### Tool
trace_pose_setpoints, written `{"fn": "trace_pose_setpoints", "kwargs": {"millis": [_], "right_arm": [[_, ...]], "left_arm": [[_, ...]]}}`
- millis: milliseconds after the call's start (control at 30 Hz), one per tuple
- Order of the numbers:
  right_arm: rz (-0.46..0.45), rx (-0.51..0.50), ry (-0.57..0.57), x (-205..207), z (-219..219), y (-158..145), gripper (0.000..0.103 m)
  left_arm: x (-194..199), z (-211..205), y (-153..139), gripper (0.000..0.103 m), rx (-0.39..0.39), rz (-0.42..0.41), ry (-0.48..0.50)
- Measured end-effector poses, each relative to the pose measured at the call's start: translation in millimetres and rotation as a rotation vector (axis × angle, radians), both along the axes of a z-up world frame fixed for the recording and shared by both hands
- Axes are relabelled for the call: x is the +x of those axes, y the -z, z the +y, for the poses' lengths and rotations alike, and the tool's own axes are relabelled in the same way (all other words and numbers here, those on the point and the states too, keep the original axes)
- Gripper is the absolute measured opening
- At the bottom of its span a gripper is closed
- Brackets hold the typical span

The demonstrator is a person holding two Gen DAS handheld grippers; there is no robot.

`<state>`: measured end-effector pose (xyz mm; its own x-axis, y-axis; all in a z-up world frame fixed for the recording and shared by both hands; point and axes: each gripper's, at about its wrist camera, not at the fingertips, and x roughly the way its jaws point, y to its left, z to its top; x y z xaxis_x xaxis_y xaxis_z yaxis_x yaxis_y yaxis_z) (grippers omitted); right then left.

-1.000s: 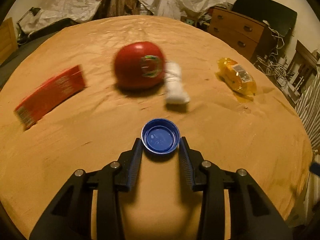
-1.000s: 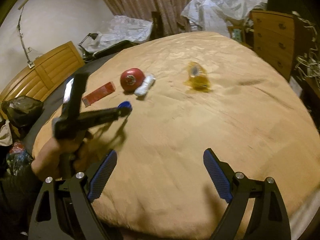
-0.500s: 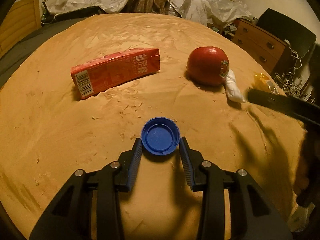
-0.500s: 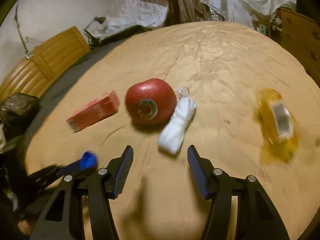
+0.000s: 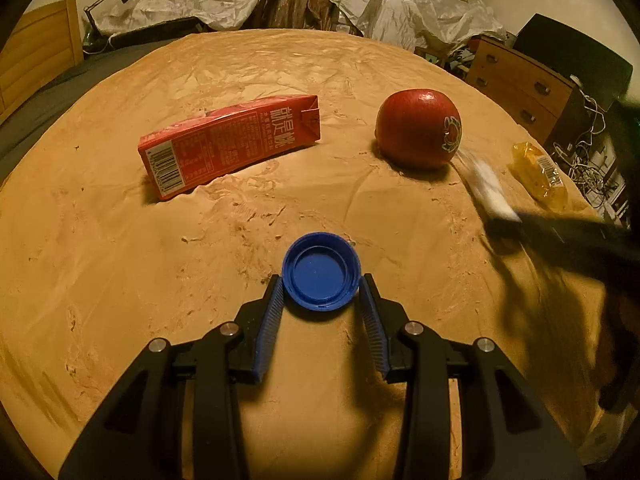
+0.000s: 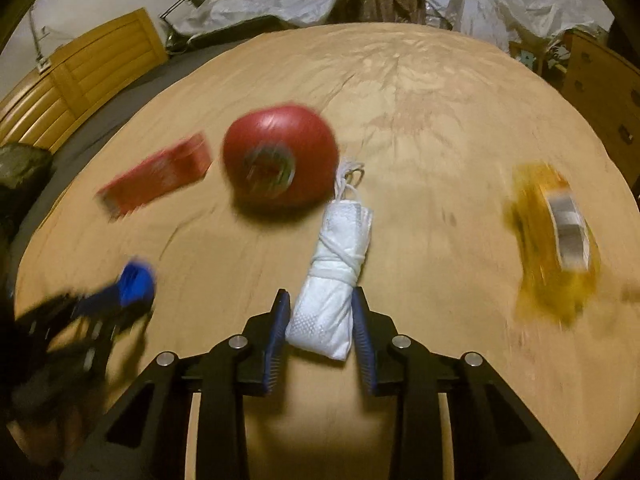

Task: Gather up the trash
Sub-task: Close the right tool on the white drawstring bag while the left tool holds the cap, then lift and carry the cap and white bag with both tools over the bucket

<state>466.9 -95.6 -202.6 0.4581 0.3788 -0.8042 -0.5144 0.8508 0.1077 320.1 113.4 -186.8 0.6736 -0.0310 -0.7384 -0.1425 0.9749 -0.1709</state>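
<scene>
Both grippers hold trash above the tan bed.

The left gripper (image 5: 321, 294) has its fingers nearly closed on a blue bottle cap (image 5: 321, 271); the right gripper (image 6: 320, 312) has just been closing its fingers and they now pinch the near end of a white tied bundle (image 6: 336, 276). Farther back on the bed (image 5: 120, 264) lie a red carton (image 5: 230, 146) and a red ball (image 5: 418, 128), with a yellow packet (image 6: 554, 240) toward the right edge.

A round blue plastic bottle cap (image 5: 321, 271) sits between ribbed blue finger pads (image 5: 269, 326) on black gripper arms, over a tan bedspread (image 5: 120, 280). Beyond: a red drink carton (image 5: 230, 146) with white lettering and a barcode, a glossy red ball (image 5: 418, 134), a white rolled bundle (image 6: 334, 280), an amber-yellow wrapper (image 6: 554, 244).
</scene>
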Motion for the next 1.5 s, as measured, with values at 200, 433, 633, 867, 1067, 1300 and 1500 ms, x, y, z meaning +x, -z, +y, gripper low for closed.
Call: {"fn": "trace_pose_setpoints", "kwargs": {"millis": [200,433,633,867,1067,1300,1500], "right_arm": [[0.027,-0.027,-0.034,-59.3,-26.4,3.6,0.033],[0.004,-0.019,-0.028,-70.4,-31.3,-5.8,0.054],[-0.001,-0.034,-0.029,-59.5,-17.9,-8.1,0.057],[-0.013,-0.064,0.013,-47.4,-12.0,2.1,0.047],[-0.027,-0.073,0.039,-46.5,-11.1,12.8,0.034],[-0.059,-0.073,0.056,-48.2,-11.5,11.9,0.028],[-0.129,-0.014,0.081,-70.9,-27.2,-4.8,0.027]], "left_arm": [[-0.9,-1.2,0.8,0.038,-0.003,-0.003,0.001],[-3.4,-2.1,1.9,0.057,-0.044,-0.017,0.058],[-7.4,3.0,1.1,0.058,-0.084,-0.038,0.039],[3.5,-24.3,1.9,0.058,0.122,0.022,0.016],[3.2,-22.7,0.4,0.044,0.138,0.026,-0.018],[-0.5,-21.5,-3.6,0.037,0.133,0.013,-0.028],[-19.3,-22.4,-18.2,0.037,0.140,-0.035,-0.035]]}}
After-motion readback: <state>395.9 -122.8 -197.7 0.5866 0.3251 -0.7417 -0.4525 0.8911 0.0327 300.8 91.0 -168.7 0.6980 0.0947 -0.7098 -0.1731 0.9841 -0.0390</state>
